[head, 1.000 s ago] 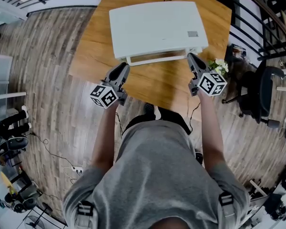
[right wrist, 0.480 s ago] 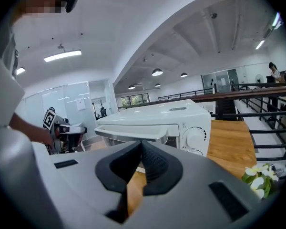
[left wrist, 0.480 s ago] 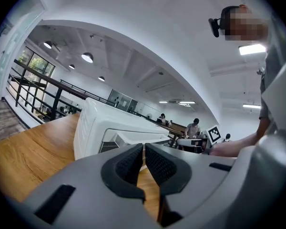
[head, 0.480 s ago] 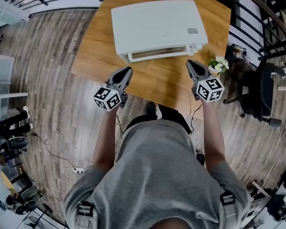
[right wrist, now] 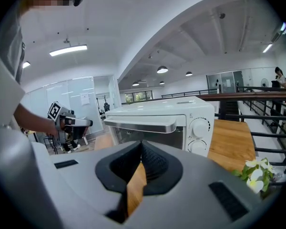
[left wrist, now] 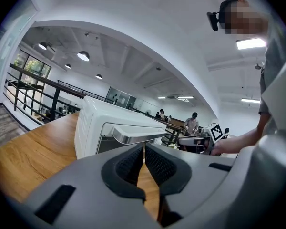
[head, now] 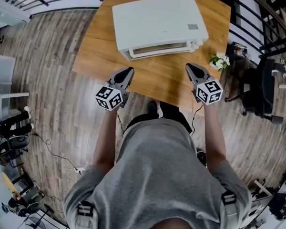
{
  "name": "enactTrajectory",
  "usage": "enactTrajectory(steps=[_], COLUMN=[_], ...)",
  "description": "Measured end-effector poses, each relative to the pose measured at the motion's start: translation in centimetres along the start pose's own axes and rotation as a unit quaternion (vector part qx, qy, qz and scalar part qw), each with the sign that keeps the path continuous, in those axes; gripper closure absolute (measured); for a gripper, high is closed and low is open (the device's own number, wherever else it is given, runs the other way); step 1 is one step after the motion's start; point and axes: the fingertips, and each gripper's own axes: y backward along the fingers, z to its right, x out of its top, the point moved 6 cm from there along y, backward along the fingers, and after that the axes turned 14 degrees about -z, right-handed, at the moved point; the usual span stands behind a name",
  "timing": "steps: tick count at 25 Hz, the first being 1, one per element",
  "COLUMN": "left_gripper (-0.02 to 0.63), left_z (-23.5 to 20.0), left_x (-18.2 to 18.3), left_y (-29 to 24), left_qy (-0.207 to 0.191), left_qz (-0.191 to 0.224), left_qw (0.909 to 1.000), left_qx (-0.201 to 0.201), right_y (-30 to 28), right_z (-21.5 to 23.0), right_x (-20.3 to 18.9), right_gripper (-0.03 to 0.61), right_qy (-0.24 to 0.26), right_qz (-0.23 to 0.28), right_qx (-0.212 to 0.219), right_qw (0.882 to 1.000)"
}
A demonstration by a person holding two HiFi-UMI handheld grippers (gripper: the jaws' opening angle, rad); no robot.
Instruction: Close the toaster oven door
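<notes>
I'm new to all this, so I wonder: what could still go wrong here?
The oven door looks shut, but may not be fully seated; nothing holds it. The flowers are close by the right hand-held gripper, so a sideways swing could knock them over.

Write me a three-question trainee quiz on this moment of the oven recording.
1. True or false: the toaster oven has its door hanging wide open.
2. The left claw and right claw are: A) both shut, empty, clear of the oven; B) both wide open; C) clamped on the handle.
3. Fill in: the flowers sit nearest the ____ claw.

Key: 1 false; 2 A; 3 right.
</notes>
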Motion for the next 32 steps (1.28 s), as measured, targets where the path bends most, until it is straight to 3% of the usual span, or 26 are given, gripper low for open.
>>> enactTrajectory(steps=[32], left_gripper=[0.584], left_z=[0.3], left_x=[-1.1], left_y=[1.0], left_qy=[-0.005], left_qz=[-0.008], left_qw=[0.9999], left_qx=[-0.011], right_y=[0.8], right_z=[-1.8], right_x=[-1.2], right_gripper=[0.572], right_qy=[-0.011], right_qz=[-0.004], right_qx=[-0.009], right_qw=[1.0])
